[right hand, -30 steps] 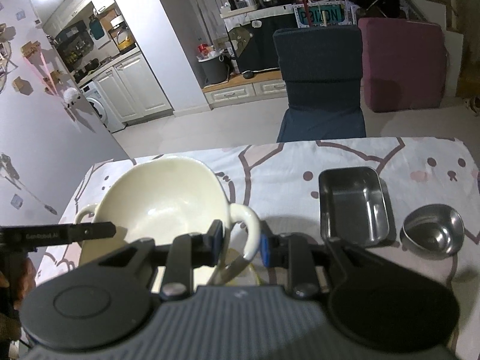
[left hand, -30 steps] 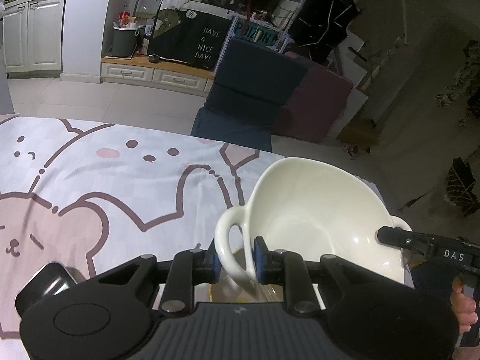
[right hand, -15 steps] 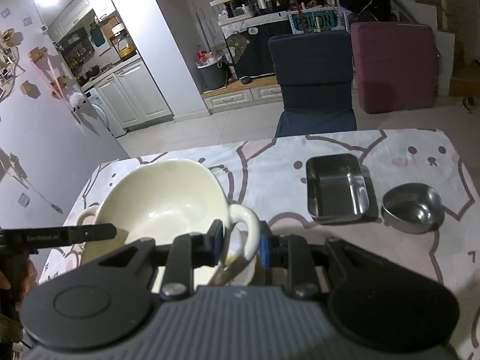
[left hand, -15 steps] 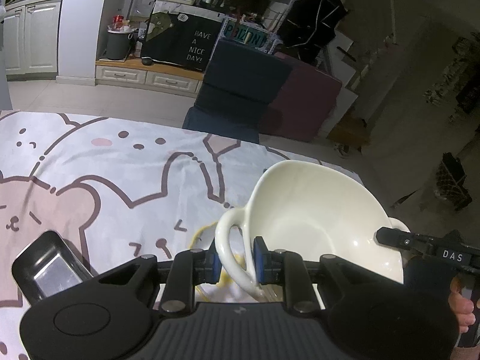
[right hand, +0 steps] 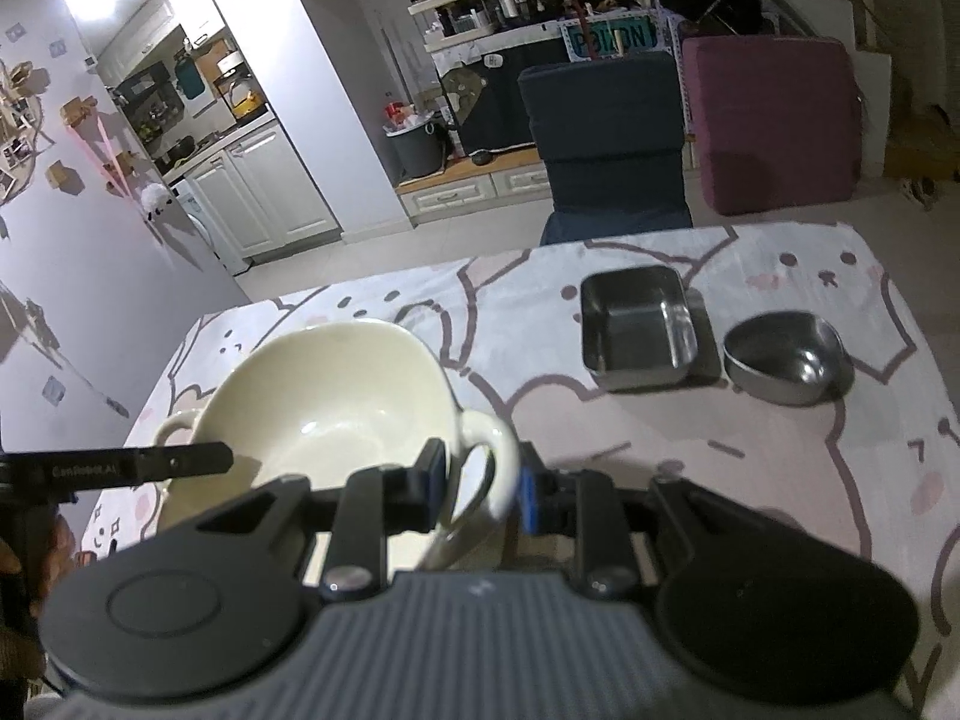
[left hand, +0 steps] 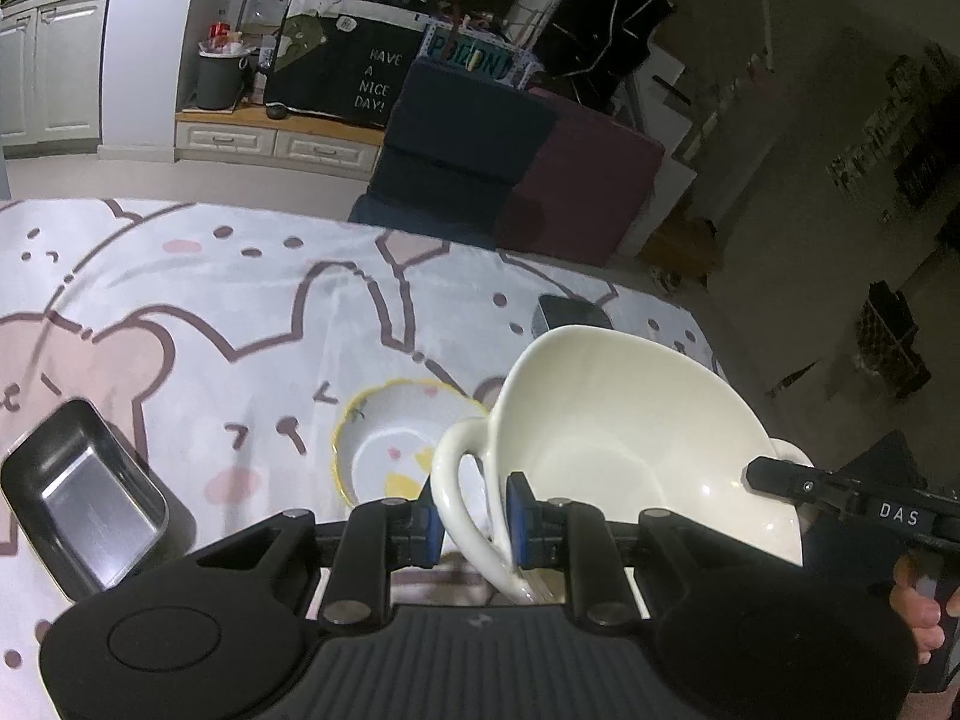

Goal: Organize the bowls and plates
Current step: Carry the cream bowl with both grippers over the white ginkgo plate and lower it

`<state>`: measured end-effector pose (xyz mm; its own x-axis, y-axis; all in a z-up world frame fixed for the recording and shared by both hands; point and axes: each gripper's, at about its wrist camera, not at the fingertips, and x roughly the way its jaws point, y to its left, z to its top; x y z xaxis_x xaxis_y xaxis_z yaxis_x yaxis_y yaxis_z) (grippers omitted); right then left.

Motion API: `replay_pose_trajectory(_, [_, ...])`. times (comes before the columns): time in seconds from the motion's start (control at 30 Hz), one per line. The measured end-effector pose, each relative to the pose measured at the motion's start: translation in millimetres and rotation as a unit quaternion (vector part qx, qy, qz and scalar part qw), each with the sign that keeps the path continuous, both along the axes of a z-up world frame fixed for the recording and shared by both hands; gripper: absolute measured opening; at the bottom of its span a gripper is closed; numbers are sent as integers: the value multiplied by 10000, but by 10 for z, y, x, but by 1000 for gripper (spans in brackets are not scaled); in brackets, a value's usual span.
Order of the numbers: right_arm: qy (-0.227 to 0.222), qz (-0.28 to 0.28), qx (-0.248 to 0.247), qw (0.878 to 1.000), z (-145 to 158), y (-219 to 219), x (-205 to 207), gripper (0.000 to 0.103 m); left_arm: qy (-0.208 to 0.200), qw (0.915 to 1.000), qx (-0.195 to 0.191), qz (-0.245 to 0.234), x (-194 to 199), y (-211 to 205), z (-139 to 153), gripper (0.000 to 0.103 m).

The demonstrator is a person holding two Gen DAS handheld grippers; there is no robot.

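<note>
A cream two-handled bowl (left hand: pixel 630 444) is held above the table between both grippers. My left gripper (left hand: pixel 471 525) is shut on one loop handle. My right gripper (right hand: pixel 480 480) is shut on the other handle of the same bowl (right hand: pixel 336 396). Below it on the table lies a yellow-rimmed plate (left hand: pixel 396 438). A steel rectangular tray (right hand: pixel 639 327) and a round steel bowl (right hand: pixel 786 357) stand at the far right in the right wrist view. A steel tray (left hand: pixel 84 492) shows at the lower left in the left wrist view.
The table carries a white cloth with pink bear drawings (left hand: pixel 210 300). A dark blue chair (right hand: pixel 606 144) stands at the far edge, with a purple cushion block (right hand: pixel 774 126) beside it. The table's right edge (left hand: pixel 708 354) lies close to the bowl.
Both grippers have carried the bowl up and across the table. The yellow-rimmed plate has come out from under it, and the steel tray has come into the left wrist view.
</note>
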<state>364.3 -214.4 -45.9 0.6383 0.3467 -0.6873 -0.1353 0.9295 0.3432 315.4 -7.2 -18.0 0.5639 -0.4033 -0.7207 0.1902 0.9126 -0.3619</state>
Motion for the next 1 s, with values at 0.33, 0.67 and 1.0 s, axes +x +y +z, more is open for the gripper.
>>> replay_pose_trajectory(0.33, [147, -31, 65, 9999, -260, -193, -295, 29, 112, 9999, 40, -118, -214, -190, -226, 22])
replay_pose_trajectory(0.67, [288, -35, 61, 9996, -464, -352, -521, 29, 214, 9996, 46, -184, -374, -301, -465, 22])
replay_pose_trajectory(1.0, [435, -25, 58, 9990, -622, -454, -733, 29, 255, 9993, 88, -247, -470, -397, -642, 22])
